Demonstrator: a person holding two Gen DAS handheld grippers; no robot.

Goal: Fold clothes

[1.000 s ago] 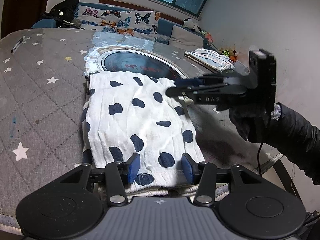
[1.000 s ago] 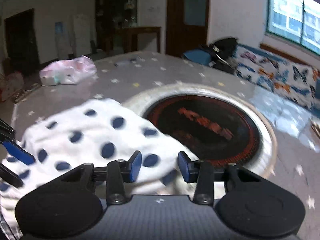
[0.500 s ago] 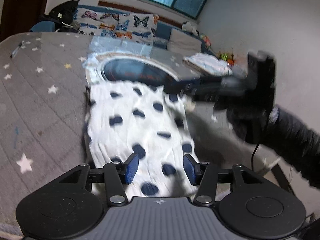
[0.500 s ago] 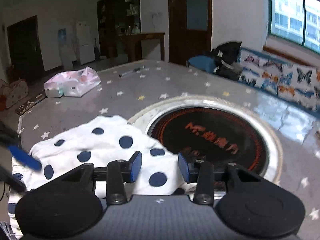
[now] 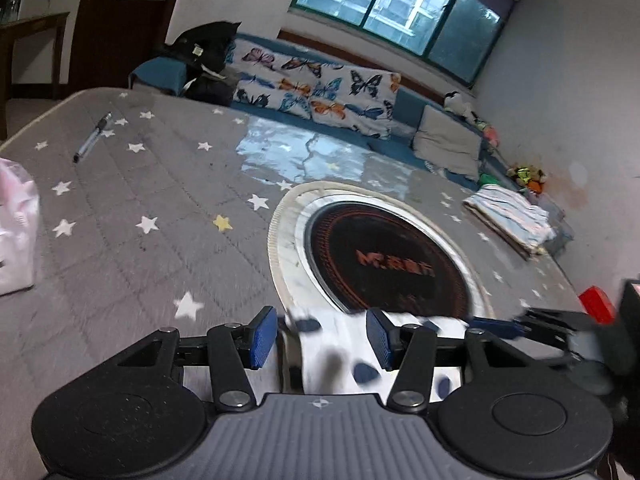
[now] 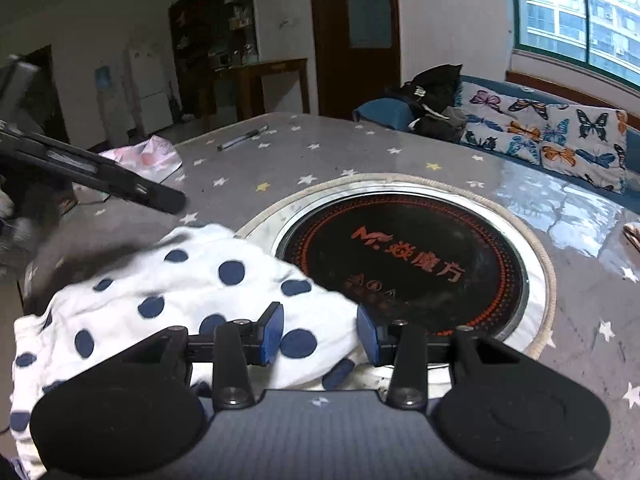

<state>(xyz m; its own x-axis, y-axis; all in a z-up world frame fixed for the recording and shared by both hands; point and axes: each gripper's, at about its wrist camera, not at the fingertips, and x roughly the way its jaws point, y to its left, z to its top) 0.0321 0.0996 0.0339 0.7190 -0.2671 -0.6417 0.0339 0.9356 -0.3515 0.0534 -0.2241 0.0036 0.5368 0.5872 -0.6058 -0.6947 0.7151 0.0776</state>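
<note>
A white cloth with dark blue dots (image 6: 180, 280) lies on the grey star-print table cover (image 6: 360, 152), its far edge next to the round cooktop. My right gripper (image 6: 320, 336) hovers low over the cloth's near right corner, jaws apart, pads not pressing on it. My left gripper (image 5: 320, 338) is open over the cloth's (image 5: 332, 356) far edge, which is blurred beneath it. From the right wrist view, the left gripper (image 6: 160, 200) reaches in from the left above the table, just beyond the cloth. The right gripper (image 5: 500, 326) shows at the left wrist view's right edge.
A black round cooktop (image 5: 384, 260) is set into the table just beyond the cloth. A stack of folded striped cloth (image 5: 508, 216) sits at the far right, a pen (image 5: 92, 138) far left, a pink bag (image 5: 16, 220) at the left edge. A butterfly-print sofa (image 5: 320, 84) stands behind.
My left gripper has swept from the cloth's near end along it to its far edge by the cooktop. The right gripper has barely moved. The cloth still lies on the table.
</note>
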